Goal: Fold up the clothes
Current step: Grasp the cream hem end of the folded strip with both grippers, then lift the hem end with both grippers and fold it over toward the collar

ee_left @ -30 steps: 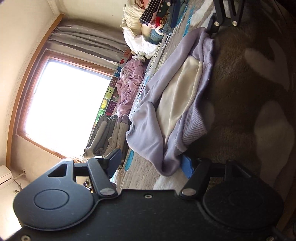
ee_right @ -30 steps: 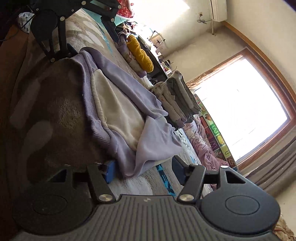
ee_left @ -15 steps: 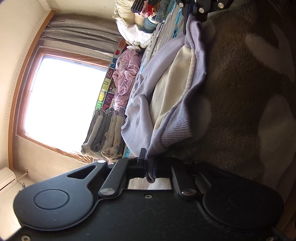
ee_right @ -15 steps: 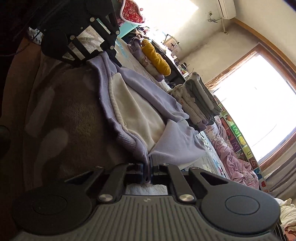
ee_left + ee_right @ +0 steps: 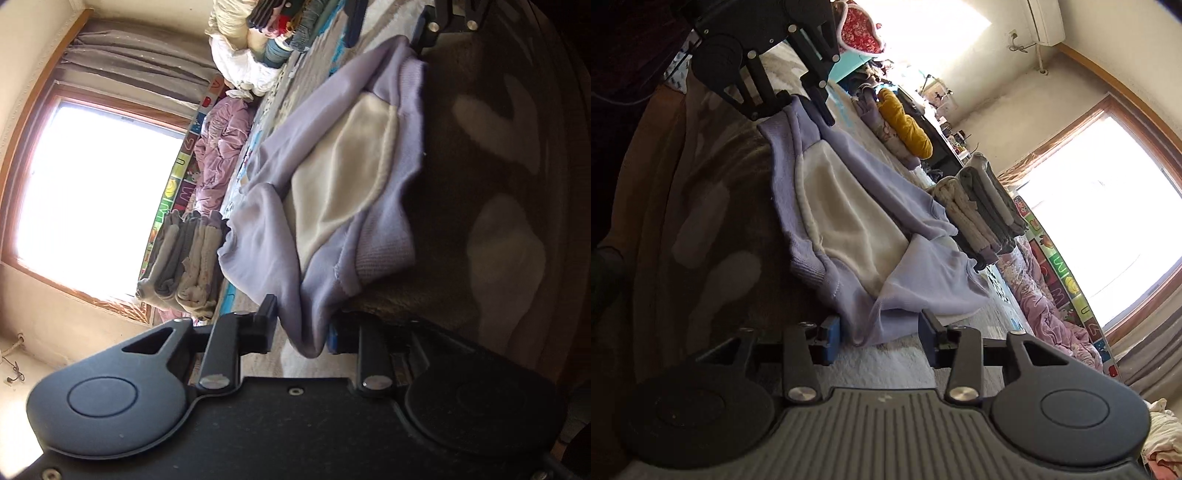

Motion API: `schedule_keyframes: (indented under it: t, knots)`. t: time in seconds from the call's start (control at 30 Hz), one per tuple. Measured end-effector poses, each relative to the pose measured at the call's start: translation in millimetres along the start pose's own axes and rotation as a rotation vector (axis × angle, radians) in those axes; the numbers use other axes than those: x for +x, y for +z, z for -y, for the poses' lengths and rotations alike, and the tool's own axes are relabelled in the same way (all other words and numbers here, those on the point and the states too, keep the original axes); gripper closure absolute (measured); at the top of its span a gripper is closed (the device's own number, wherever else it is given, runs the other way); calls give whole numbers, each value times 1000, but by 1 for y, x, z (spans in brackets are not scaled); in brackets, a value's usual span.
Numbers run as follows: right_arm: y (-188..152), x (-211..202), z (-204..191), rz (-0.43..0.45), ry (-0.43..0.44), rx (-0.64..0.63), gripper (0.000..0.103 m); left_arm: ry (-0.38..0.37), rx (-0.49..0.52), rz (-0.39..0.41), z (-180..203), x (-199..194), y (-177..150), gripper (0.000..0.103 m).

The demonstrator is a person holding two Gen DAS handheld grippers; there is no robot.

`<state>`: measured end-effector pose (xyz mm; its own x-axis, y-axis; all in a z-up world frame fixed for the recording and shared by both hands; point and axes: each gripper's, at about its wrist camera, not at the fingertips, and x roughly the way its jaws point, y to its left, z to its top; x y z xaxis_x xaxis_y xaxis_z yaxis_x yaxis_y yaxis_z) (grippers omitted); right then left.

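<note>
A lavender sweatshirt (image 5: 332, 177) with its cream fleece lining (image 5: 846, 218) turned up lies on the brown patterned carpet (image 5: 498, 184). My left gripper (image 5: 303, 328) is at one hem corner. Its jaws are opening, and the corner hangs loosely between them. In the right wrist view the left gripper (image 5: 803, 107) shows at the far end of the hem. My right gripper (image 5: 879, 330) is at the opposite corner, its jaws also opening. The cloth lies beside one blue pad (image 5: 833, 334) with a gap to the other. The right gripper (image 5: 388, 33) also appears in the left wrist view.
A stack of folded clothes (image 5: 982, 218) stands beyond the sweatshirt near the window (image 5: 1108, 221). A crumpled pink garment (image 5: 1049, 310) lies by the alphabet mat. A mustard-yellow item (image 5: 905, 125) and more clothes (image 5: 266, 37) are piled at the far sides.
One second ago both grippers stood open at the hem corners. Half a second ago both were shut on the corners. Now both have spread apart, with the cloth slack between them.
</note>
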<state>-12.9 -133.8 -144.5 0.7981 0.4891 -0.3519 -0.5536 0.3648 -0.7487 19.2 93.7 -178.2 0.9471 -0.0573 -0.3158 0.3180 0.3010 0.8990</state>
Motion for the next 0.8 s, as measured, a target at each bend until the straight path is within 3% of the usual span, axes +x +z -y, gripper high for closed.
schedule_keyframes:
  t: [0.13,0.3,0.33,0.4,0.53,0.57,0.63,0.67,0.7,0.77,0.8]
  knots:
    - [-5,7,0,-5,-2,-7,52,-3,-30,-4,0,-2,-8,64]
    - [-5,8,1,1,-56,-10,62,13,-32,9,1,-6,-12,63]
    - [-4,9,0,15,-72,-28,61,23,-31,19,1,-6,-12,63]
    - [-5,11,-1,30,-76,-55,43,42,-28,39,0,-8,-11,62]
    - [-10,14,4,76,-34,-110,42,53,9,84,-1,-4,-15,63]
    - [-11,15,5,87,-19,-126,42,54,15,90,-2,-1,-14,67]
    - [-14,15,7,116,20,-148,47,54,-1,101,-6,-1,-11,77]
    - [-14,13,10,127,41,-135,56,51,-14,105,-9,-1,-9,87]
    - [-13,12,13,134,60,-116,75,44,-34,108,-13,-1,-7,90]
    - [-8,8,20,140,71,-73,95,14,-109,117,-25,-2,-2,92]
    - [-5,5,26,148,77,-36,95,-4,-154,120,-33,-1,0,92]
